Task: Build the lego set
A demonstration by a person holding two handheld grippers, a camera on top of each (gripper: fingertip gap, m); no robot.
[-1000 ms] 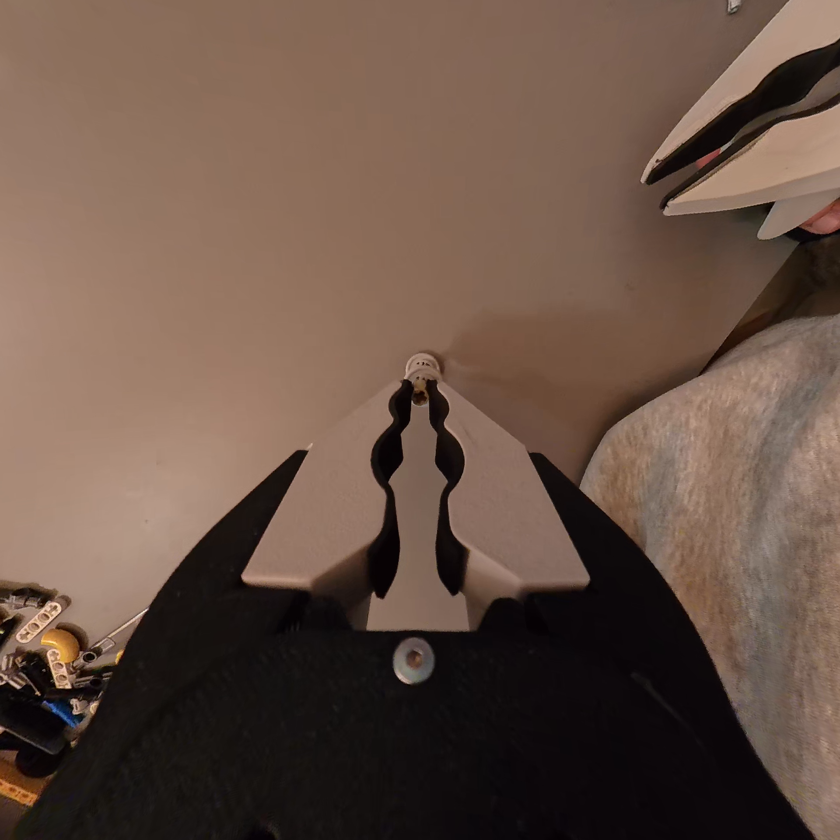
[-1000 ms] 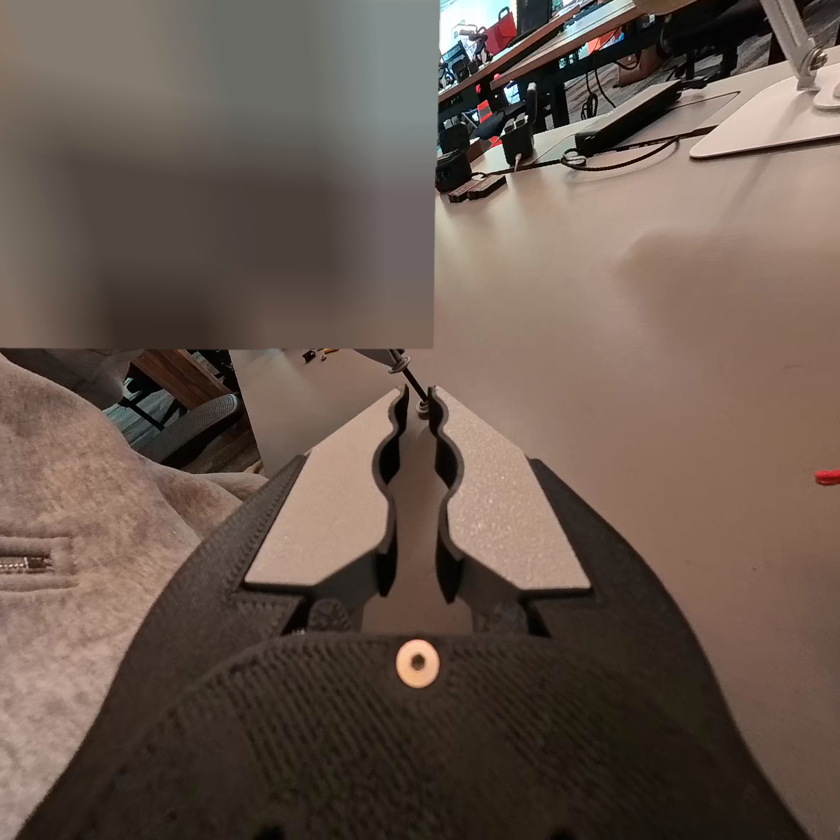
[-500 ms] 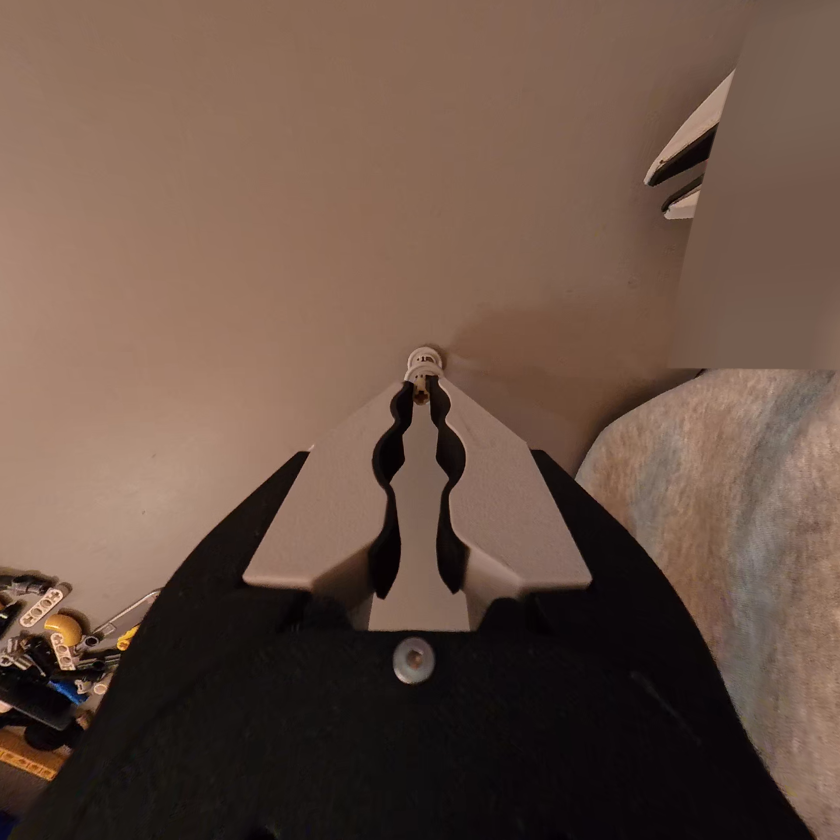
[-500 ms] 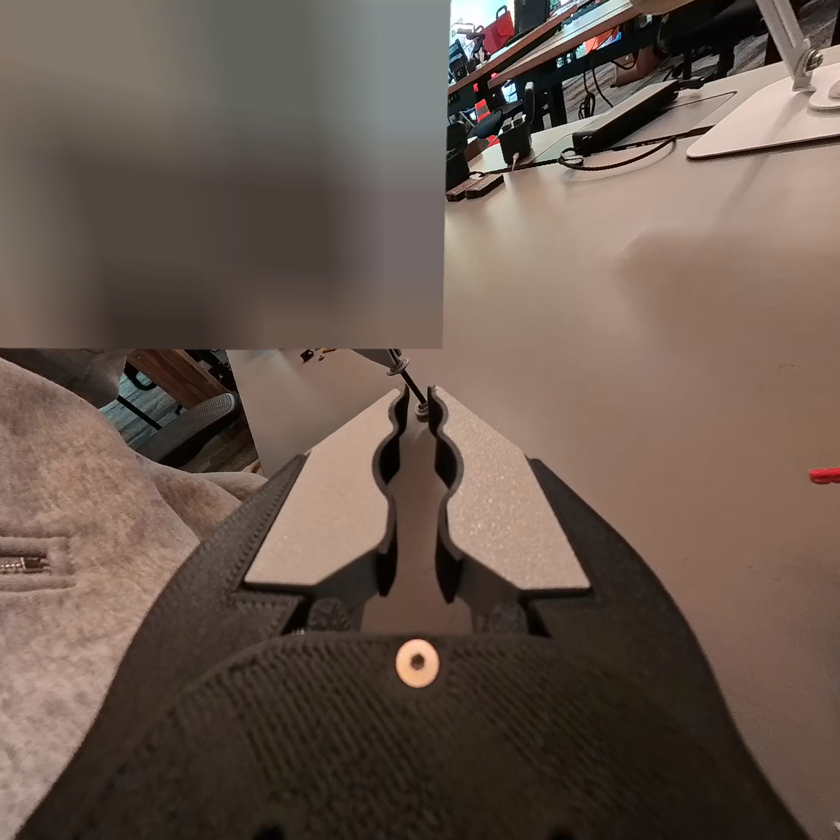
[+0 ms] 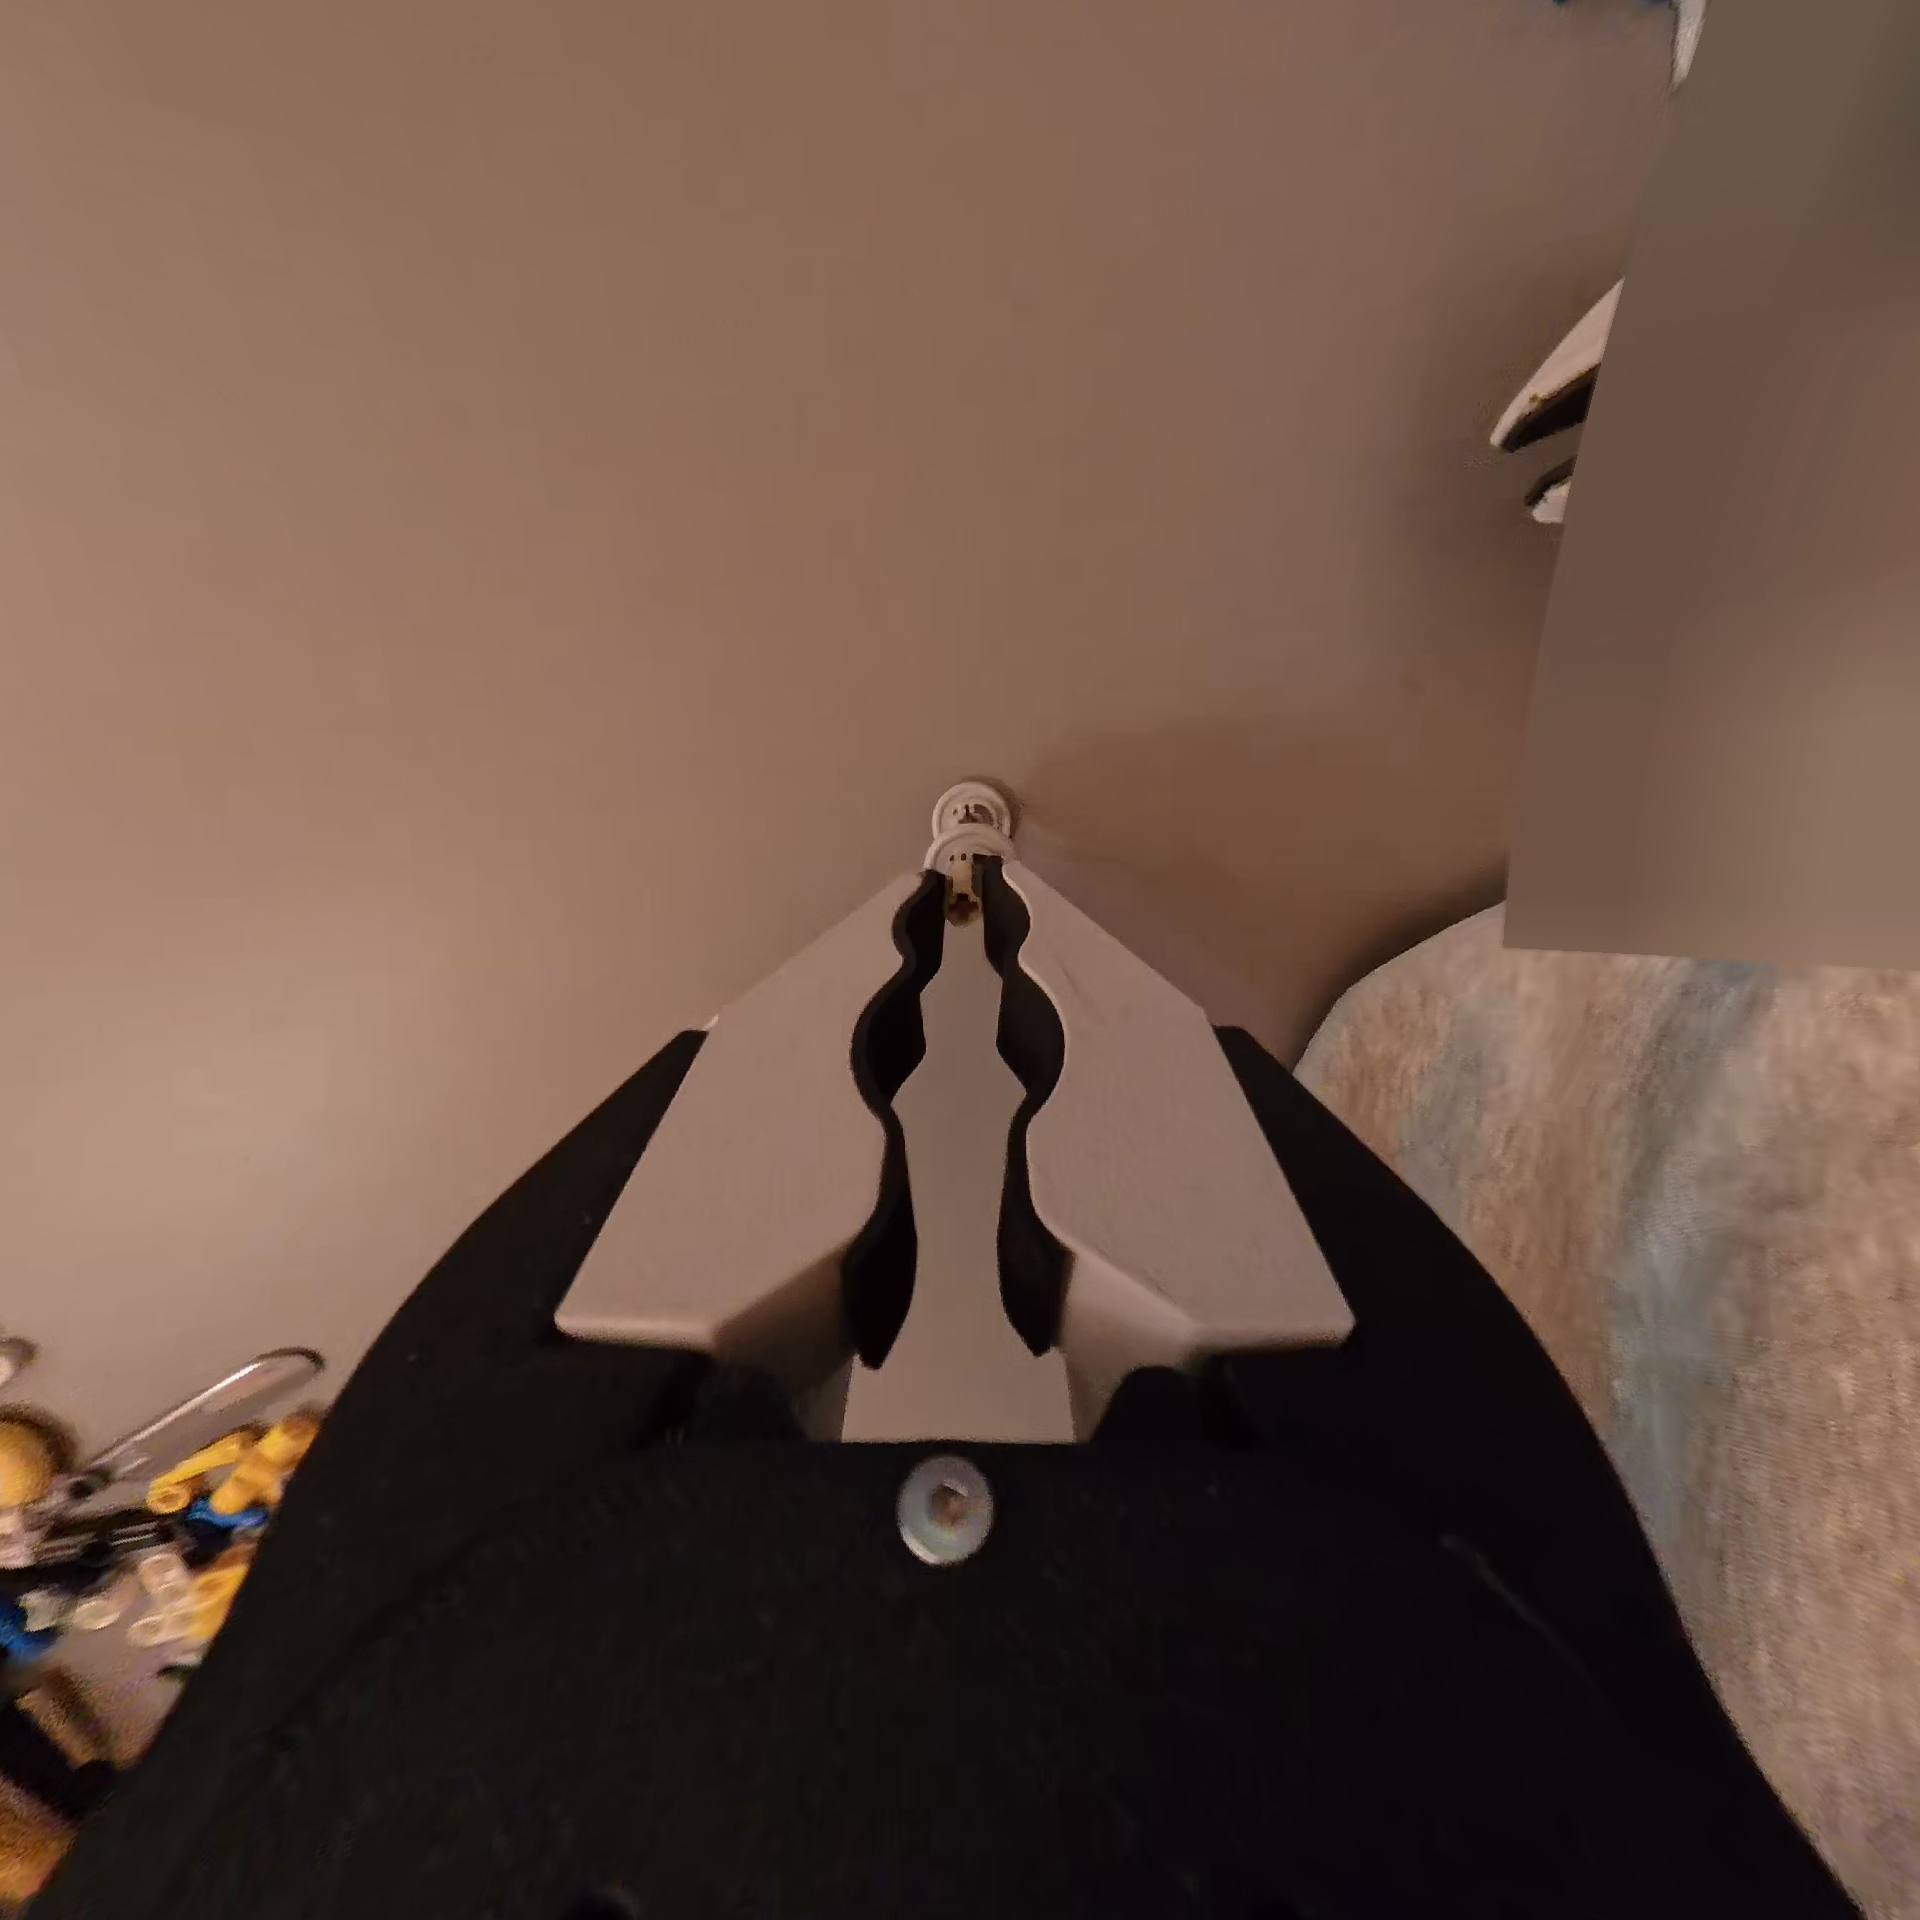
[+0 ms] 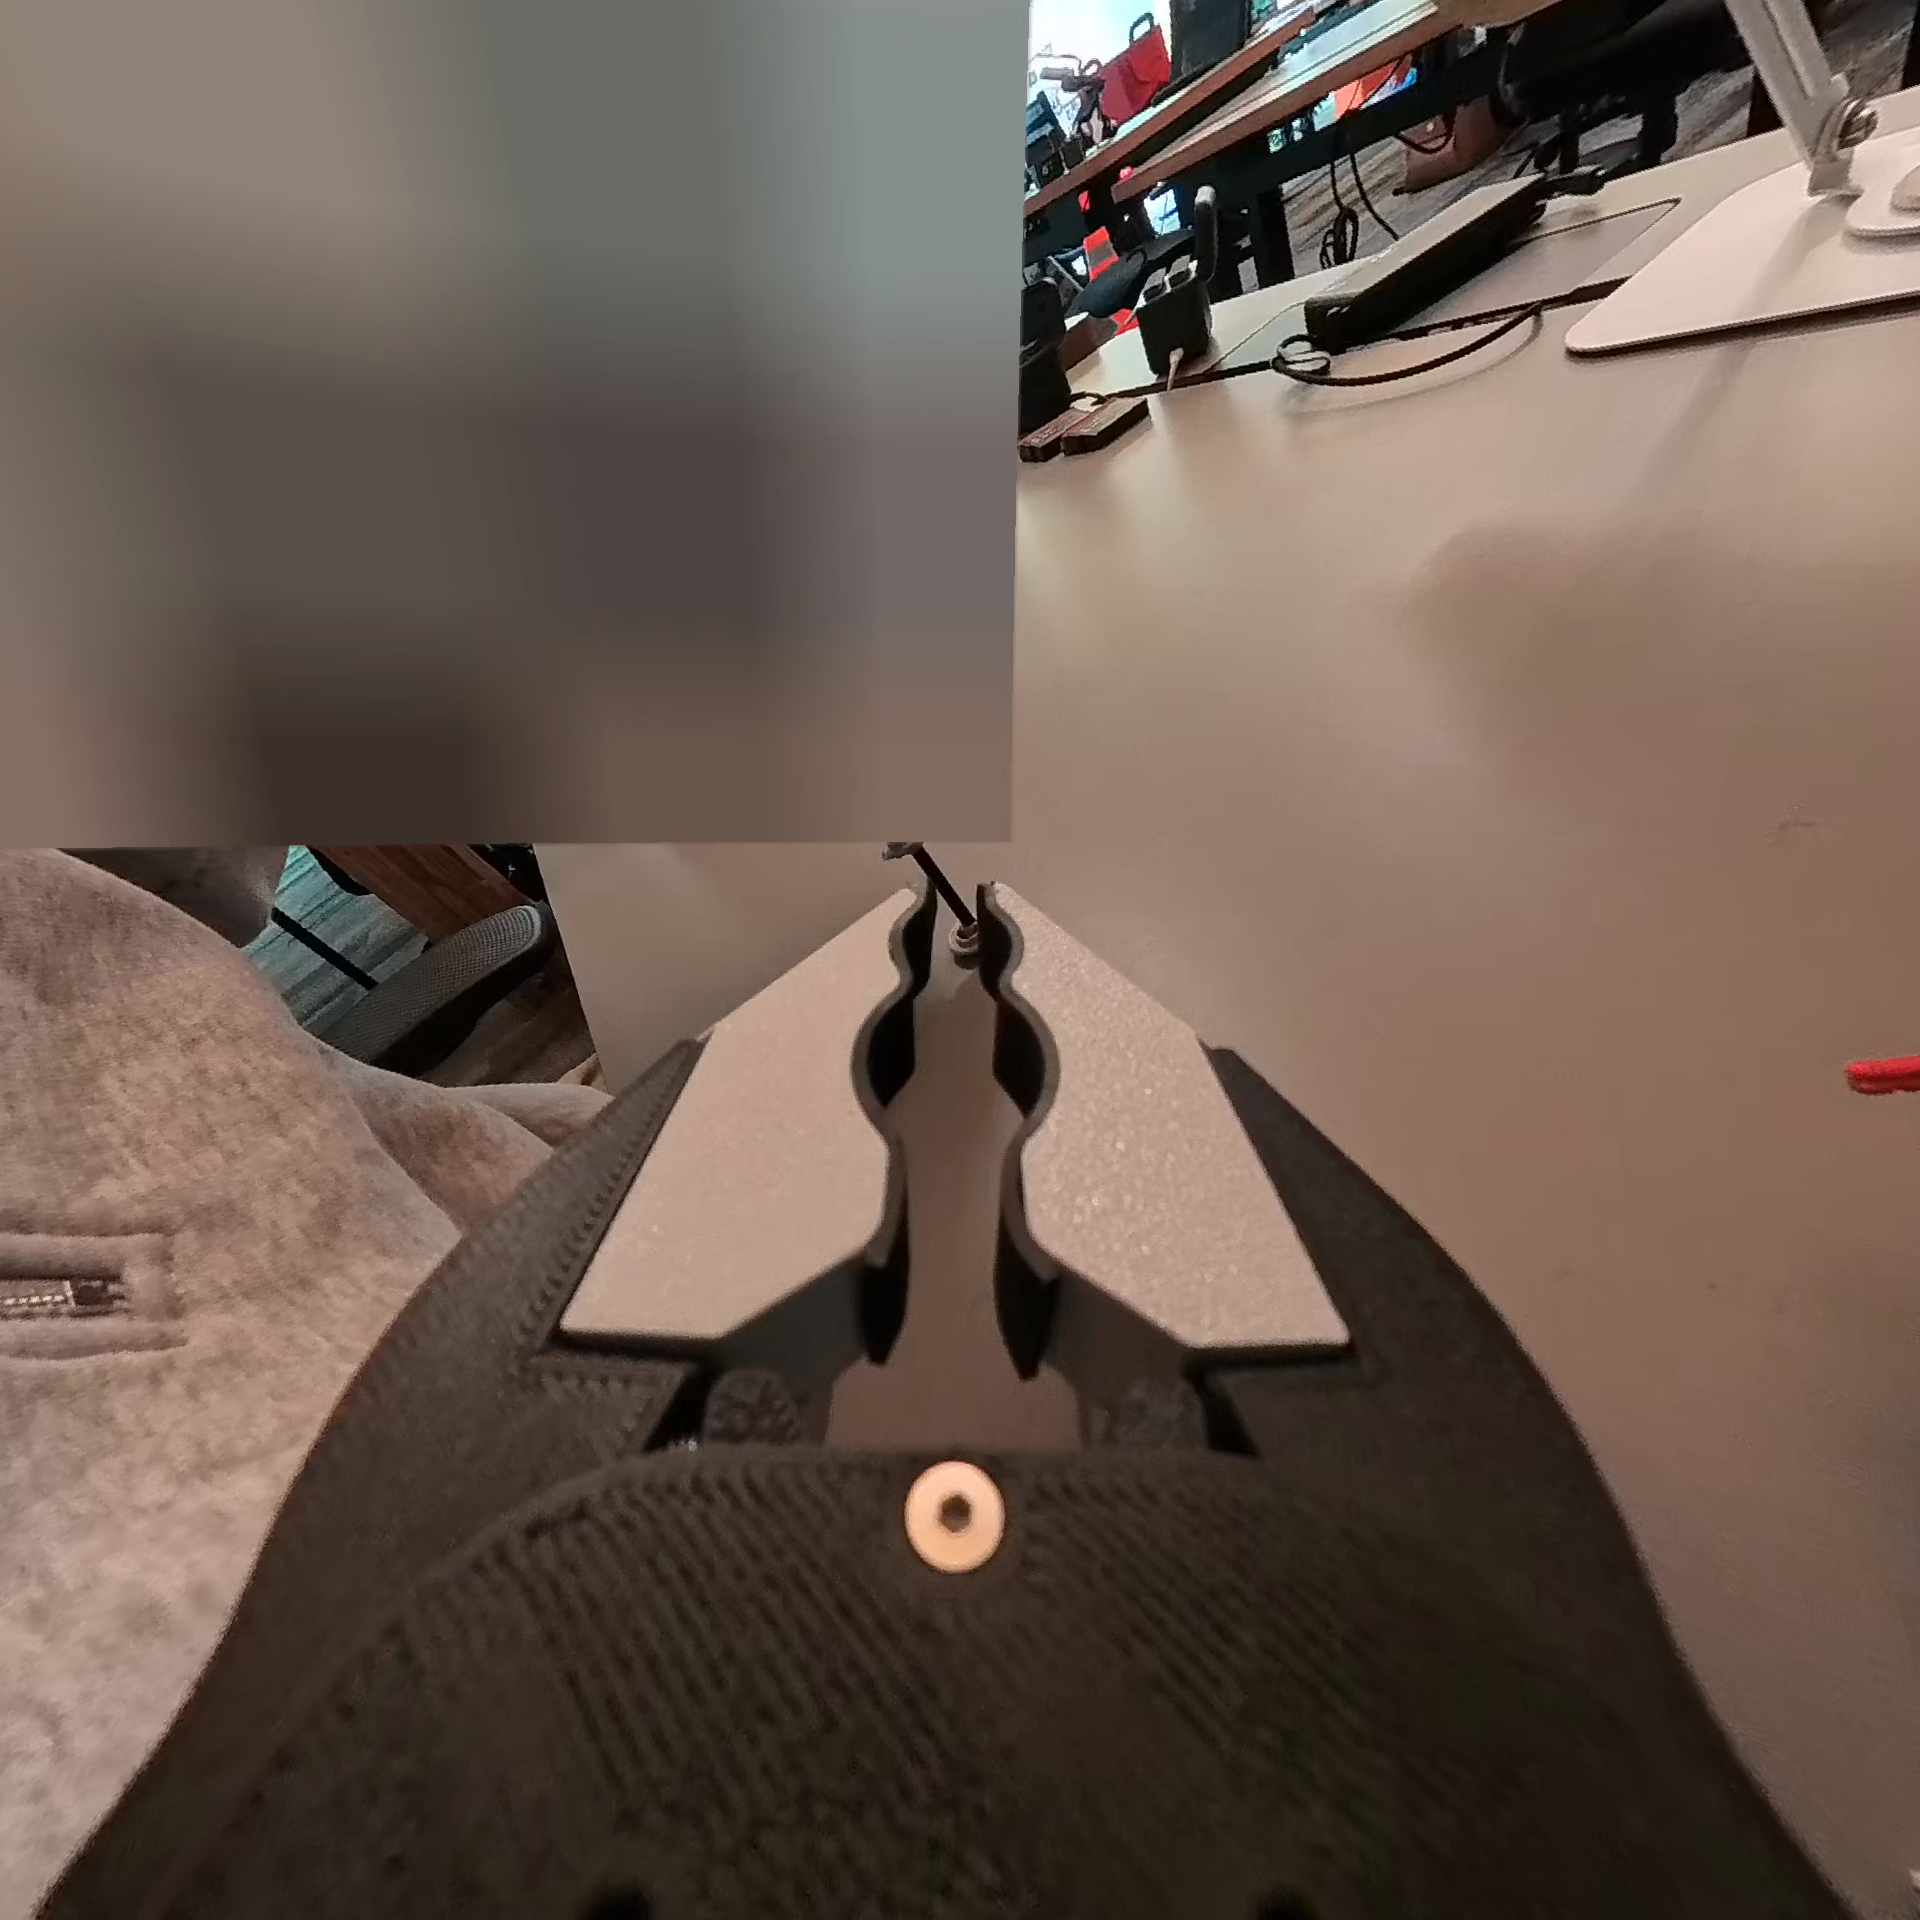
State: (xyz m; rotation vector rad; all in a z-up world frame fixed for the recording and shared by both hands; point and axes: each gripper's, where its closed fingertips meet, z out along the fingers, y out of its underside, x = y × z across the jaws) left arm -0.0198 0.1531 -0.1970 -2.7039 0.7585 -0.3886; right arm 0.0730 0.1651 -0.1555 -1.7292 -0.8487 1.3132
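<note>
My left gripper [image 5: 966,883] is shut on a tan pin [image 5: 964,902] that carries two pale grey round bushes [image 5: 971,821] sticking out past the fingertips, above the beige table [image 5: 520,520]. My right gripper [image 6: 954,914] is shut on a thin black axle [image 6: 948,891] with a small grey bush [image 6: 966,938] at the fingertips; the axle's far end runs up under a blurred patch. The right gripper's white fingertips [image 5: 1548,405] show at the right edge of the left wrist view, partly hidden by a blurred patch.
A heap of loose lego parts [image 5: 156,1507], yellow, black, blue and grey, lies at the lower left of the left wrist view. A grey sleeve [image 5: 1662,1247] fills the right side. A small red piece [image 6: 1886,1073], cables, a power strip [image 6: 1423,260] and a monitor stand [image 6: 1766,270] lie on the table. Some 11 centimeters of space lies between my two pairs of fingers. Between my right fingertips and the small red piece [image 6: 1886,1073] there is roughly 12 centimeters.
In the left wrist view the right gripper has moved toward the right edge, now mostly behind a blurred patch. The lego heap has shifted a little. Both grips are unchanged.
</note>
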